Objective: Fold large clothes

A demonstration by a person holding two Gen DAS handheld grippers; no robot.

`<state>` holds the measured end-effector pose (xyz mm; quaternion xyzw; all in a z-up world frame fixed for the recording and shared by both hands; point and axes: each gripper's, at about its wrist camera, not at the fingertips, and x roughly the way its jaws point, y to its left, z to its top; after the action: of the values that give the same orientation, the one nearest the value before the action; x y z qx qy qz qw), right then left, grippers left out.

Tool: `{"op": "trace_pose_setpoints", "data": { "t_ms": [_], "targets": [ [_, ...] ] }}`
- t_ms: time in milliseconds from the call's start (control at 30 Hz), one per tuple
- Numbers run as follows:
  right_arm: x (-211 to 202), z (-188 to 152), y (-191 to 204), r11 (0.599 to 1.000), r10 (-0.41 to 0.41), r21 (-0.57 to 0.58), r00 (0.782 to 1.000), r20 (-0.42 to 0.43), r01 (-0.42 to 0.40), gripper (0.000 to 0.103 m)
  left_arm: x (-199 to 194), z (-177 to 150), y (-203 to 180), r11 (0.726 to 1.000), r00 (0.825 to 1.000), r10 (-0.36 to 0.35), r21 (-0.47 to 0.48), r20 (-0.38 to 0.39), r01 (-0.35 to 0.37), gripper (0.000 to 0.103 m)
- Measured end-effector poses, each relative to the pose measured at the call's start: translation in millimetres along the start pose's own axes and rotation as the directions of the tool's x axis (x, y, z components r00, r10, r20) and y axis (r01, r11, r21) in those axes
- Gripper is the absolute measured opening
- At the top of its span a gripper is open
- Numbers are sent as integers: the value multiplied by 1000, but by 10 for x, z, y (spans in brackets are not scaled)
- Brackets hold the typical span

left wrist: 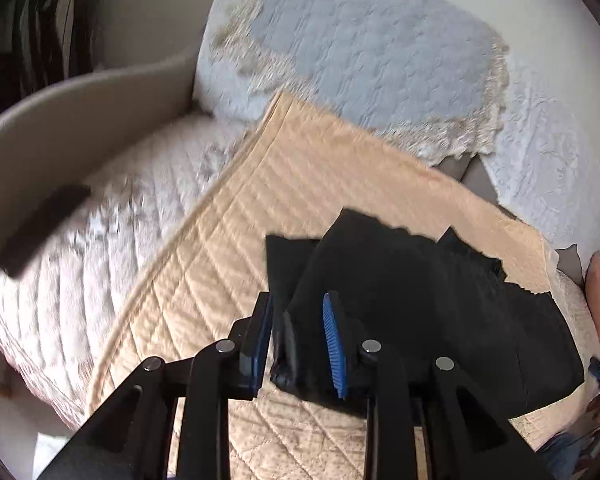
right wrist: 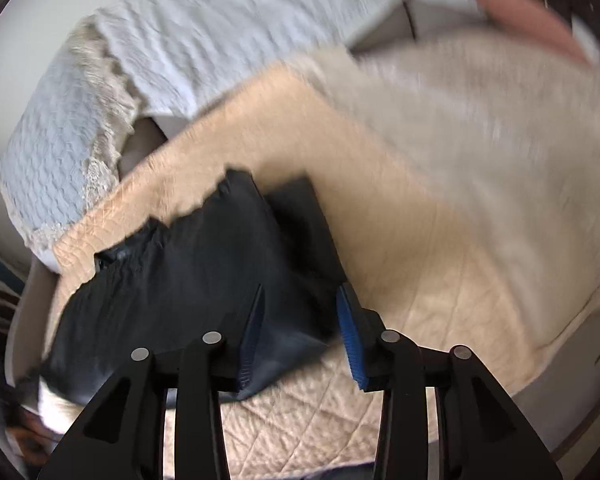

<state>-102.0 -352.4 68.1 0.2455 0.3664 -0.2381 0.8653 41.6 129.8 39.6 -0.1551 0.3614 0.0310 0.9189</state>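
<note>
Both half-open grippers (left wrist: 300, 340) (right wrist: 300, 336) straddle, ungripped, the black garment (left wrist: 420, 300) lying crosswise.

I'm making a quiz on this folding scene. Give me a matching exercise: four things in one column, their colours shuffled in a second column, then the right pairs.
Things:
1. garment
2. quilted mat
3. gripper pads
4. lace-edged cover

Colours:
A. blue
B. pale grey-white
C. black
D. peach

Pairs: 1-C, 2-D, 3-A, 4-B
</note>
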Motion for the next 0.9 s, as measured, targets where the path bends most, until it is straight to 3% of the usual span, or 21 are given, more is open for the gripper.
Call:
{"op": "trace_pose_setpoints", "data": {
  "t_ms": [67,133,200,300,333,367,400,467,533,633,700,767,800,867,900],
  "targets": [
    [106,-12,204,991,127,-49,992,-3,-127,40,8,34,-195,994,995,-93,56,21,92,37],
    [407,-100,459,962,236,-118,968,-85,-245,40,166,-1,-453,977,984,-180,117,17,177,38],
    [759,-197,633,940,267,-175,951,-156,-293,40,405,-73,-663,958,971,-237,165,-13,236,38],
    [1151,-211,481,950,231,-173,957,-177,-261,34,887,-185,-767,964,990,-129,229,-54,138,38],
    [1195,-172,369,957,244,-114,955,-169,-265,17,1064,-221,-703,969,992,-100,218,-83,116,35],
    [1217,-118,263,962,254,-65,956,-148,-266,9,1194,-240,-599,978,989,-96,172,-111,114,22],
    [1219,-68,189,968,237,-51,964,-120,-244,8,1206,-208,-523,984,986,-116,122,-118,130,17],
    [1213,-53,219,971,218,-69,968,-126,-228,7,1126,-169,-484,985,988,-128,102,-91,137,17],
    [1161,-53,374,974,172,-124,975,-142,-190,11,1064,-178,-527,985,989,-97,131,-113,111,17],
    [1026,11,613,946,236,-197,964,-124,-257,12,875,-108,-656,978,987,-120,159,-108,137,19],
    [1121,94,792,930,266,-224,955,-131,-290,15,802,-3,-857,963,983,-168,202,-75,180,35],
    [1308,141,843,925,267,-238,952,-150,-297,17,894,114,-1058,950,980,-193,243,-49,199,44],
    [1462,179,837,931,239,-240,956,-172,-276,17,992,159,-1137,946,980,-191,254,-53,199,44],
    [1662,261,689,943,225,-203,954,-198,-264,17,1244,222,-1175,949,987,-147,271,-64,159,44],
    [1744,310,583,950,223,-176,956,-192,-257,14,1402,230,-1143,953,995,-76,289,-62,91,43]
  ]
}}
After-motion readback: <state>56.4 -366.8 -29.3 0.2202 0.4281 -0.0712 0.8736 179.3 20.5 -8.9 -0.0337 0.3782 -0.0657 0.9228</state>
